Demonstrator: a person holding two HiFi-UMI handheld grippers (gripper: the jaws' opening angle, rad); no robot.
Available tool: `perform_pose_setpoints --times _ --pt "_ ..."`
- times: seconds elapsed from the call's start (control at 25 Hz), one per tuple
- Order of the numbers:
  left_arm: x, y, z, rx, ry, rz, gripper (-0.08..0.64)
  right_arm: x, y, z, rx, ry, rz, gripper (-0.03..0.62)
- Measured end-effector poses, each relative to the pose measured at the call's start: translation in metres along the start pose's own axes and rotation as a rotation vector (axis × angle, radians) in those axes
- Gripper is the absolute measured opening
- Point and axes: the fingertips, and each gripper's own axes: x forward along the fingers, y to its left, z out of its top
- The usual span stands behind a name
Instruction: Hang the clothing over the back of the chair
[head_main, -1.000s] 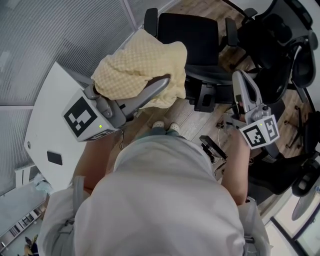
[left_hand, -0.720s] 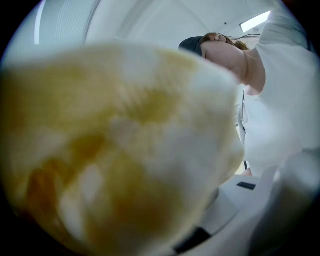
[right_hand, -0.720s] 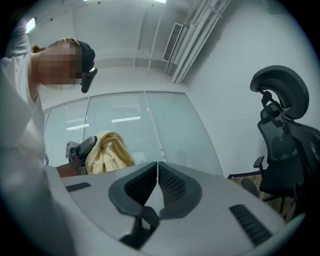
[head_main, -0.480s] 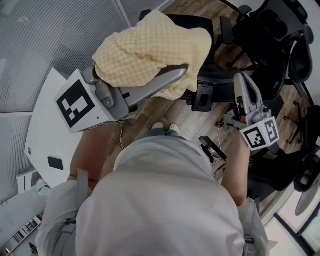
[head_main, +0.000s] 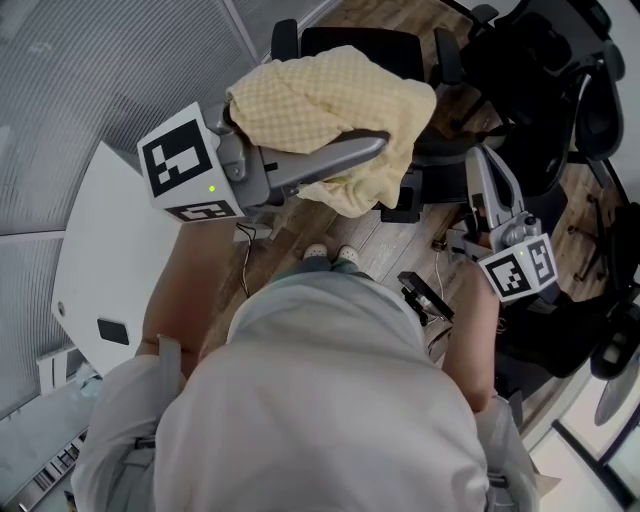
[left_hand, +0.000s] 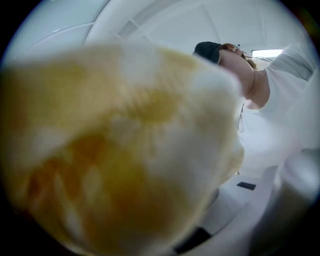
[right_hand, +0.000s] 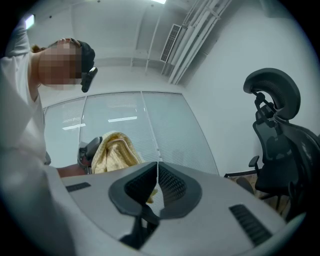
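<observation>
Yellow clothing (head_main: 330, 105) is being held bunched in the left gripper (head_main: 372, 145) above the black chair (head_main: 365, 45) in the head view, with the right gripper (head_main: 480, 160) well apart. In the left gripper view the frame is being filled by the blurred clothing. In the right gripper view the jaws are being held together, empty.

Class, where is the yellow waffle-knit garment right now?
Head view, upper centre: yellow waffle-knit garment bunched in the left gripper, by the black office chair.
</observation>
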Motion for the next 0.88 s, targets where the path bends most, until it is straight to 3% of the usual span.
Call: perform_pose_setpoints --times 0.36,0.6,0.88 --pt "-0.001 0.019 -0.071 -0.193 0.068 0.002 0.14 -0.002 -0.003 -0.003 0.006 0.005 -0.008 0.023" --pt "-0.006 0.016 -0.087 -0.371 0.06 0.0 0.14 0.001 -0.002 -0.005 0.012 0.007 -0.003 0.023" --pt "-0.011 0.007 -0.099 -0.471 0.091 0.0 0.14 0.007 0.003 -0.009 0.026 0.019 0.028 0.023"
